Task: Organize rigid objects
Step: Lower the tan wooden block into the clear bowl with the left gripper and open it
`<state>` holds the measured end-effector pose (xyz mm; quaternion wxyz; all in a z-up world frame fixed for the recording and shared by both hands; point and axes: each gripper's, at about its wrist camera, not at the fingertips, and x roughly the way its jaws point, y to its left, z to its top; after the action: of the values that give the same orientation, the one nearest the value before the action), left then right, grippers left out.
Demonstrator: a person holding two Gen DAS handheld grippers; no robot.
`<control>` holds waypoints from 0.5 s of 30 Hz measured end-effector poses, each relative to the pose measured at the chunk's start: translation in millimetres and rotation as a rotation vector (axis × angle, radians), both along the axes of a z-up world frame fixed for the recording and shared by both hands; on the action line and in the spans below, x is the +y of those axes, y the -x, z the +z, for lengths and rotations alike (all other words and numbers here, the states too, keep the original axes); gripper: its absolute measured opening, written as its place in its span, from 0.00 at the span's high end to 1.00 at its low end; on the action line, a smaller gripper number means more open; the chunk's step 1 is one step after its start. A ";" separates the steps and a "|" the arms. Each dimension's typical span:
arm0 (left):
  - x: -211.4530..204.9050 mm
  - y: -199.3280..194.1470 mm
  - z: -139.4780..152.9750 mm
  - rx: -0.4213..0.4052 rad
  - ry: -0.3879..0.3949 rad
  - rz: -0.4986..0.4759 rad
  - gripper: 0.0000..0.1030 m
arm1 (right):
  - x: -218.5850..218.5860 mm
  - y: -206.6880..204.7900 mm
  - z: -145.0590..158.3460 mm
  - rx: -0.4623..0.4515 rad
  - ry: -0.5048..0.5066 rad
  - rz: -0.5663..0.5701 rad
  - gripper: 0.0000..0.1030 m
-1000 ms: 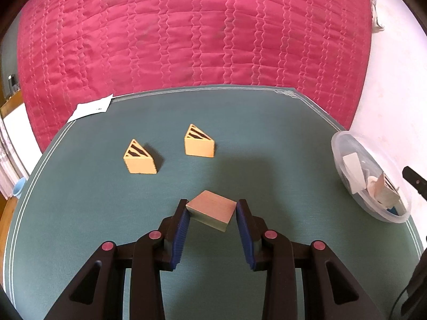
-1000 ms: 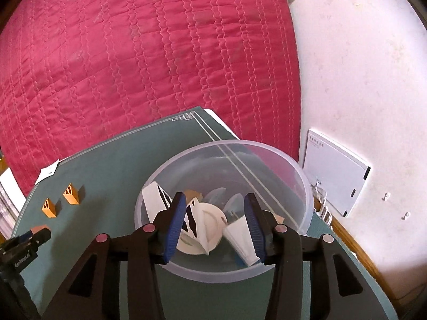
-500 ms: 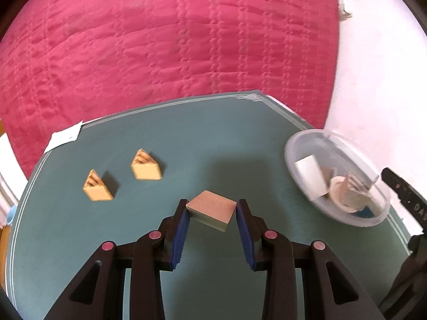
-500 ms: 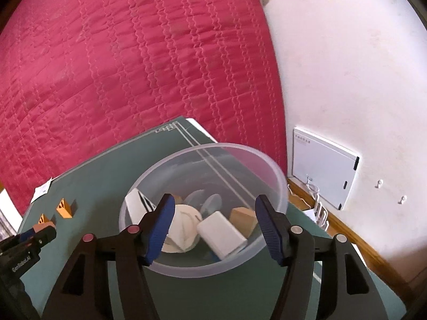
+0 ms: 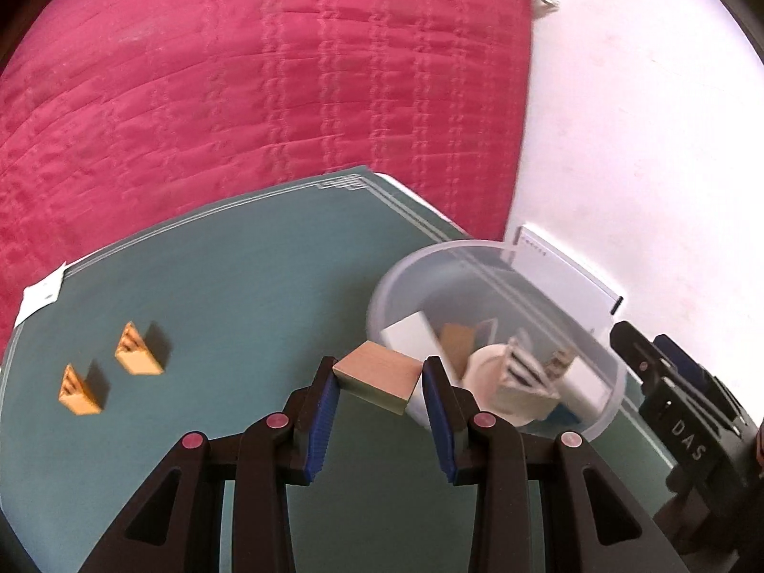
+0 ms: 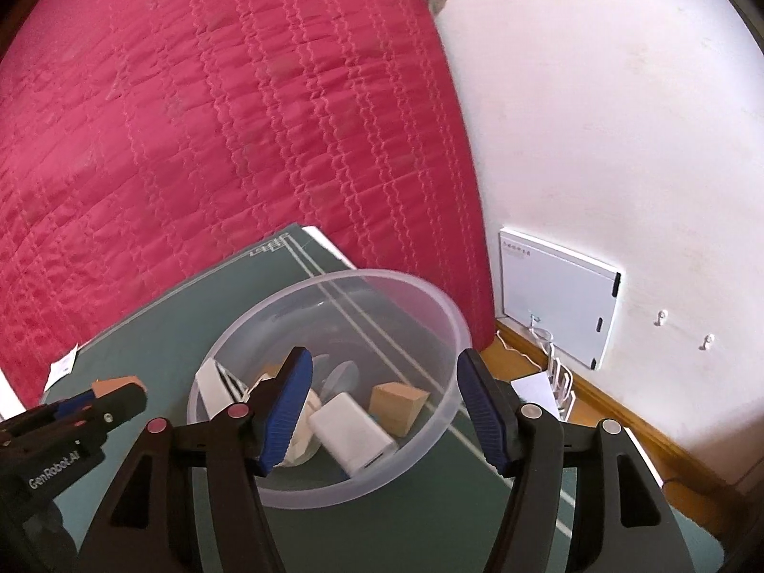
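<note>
My left gripper [image 5: 379,377] is shut on a tan wooden block [image 5: 377,375] and holds it above the green table, just left of the clear plastic bowl [image 5: 606,410]. The bowl holds several pieces, among them a white box [image 6: 351,432] and a wooden block [image 6: 398,406]. My right gripper [image 6: 384,408] is open and empty over the bowl [image 6: 429,301]. Two orange wedge blocks [image 5: 138,351] [image 5: 79,389] lie on the table at the left. The left gripper [image 6: 119,389] shows at the left edge of the right wrist view.
A green table mat [image 5: 238,286] covers the table. A red quilted bed [image 5: 238,71] lies behind it. A white paper slip [image 5: 40,298] sits at the mat's far left corner. A white wall panel [image 6: 558,296] and wooden floor [image 6: 620,410] are to the right.
My left gripper has carried the wooden block to the right, up to the bowl. My right gripper has opened wide, and the white box it held now lies in the bowl.
</note>
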<state>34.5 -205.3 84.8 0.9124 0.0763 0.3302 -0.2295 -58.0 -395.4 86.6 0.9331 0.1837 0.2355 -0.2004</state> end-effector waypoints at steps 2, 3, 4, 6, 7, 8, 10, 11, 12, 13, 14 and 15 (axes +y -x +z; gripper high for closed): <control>-10.7 -2.1 0.8 0.004 0.000 -0.020 0.63 | -4.5 0.7 0.1 -0.001 -0.004 -0.015 0.38; -14.7 -2.8 1.2 0.004 -0.001 -0.027 0.63 | -7.2 1.1 0.0 -0.002 -0.007 -0.025 0.38; -19.1 -3.3 1.1 0.004 -0.002 -0.035 0.63 | -9.4 1.3 0.1 -0.002 -0.010 -0.032 0.38; -28.1 -3.9 0.2 0.005 -0.005 -0.054 0.63 | -13.3 1.2 0.3 -0.003 -0.016 -0.043 0.38; -30.6 -3.8 -0.1 0.006 -0.006 -0.058 0.63 | -15.0 0.9 0.4 -0.004 -0.018 -0.048 0.38; -34.5 -4.1 -0.7 0.008 -0.006 -0.065 0.60 | -16.6 0.8 0.4 -0.004 -0.020 -0.054 0.38; -38.9 -5.6 -2.5 0.020 -0.005 -0.070 0.39 | -19.5 0.2 0.2 -0.003 -0.025 -0.068 0.38; -39.2 -6.6 -4.0 0.026 0.001 -0.067 0.23 | -21.8 -0.1 -0.6 0.000 -0.033 -0.076 0.38; -38.1 -6.5 -4.7 0.025 0.010 -0.062 0.19 | -23.6 -0.6 -1.1 0.003 -0.039 -0.079 0.37; -36.6 -6.3 -5.6 0.023 0.016 -0.056 0.19 | -25.3 -1.0 -2.2 0.005 -0.046 -0.082 0.37; -34.9 -7.5 -7.7 0.032 0.017 -0.051 0.19 | -26.8 -1.4 -3.3 0.008 -0.052 -0.084 0.37; -33.9 -9.0 -9.5 0.042 0.017 -0.047 0.18 | -27.6 -2.0 -4.5 0.012 -0.059 -0.085 0.37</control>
<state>43.5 -239.2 75.4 0.9002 0.0715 0.3454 -0.2554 -56.1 -423.0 82.0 0.9165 0.2196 0.2388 -0.2340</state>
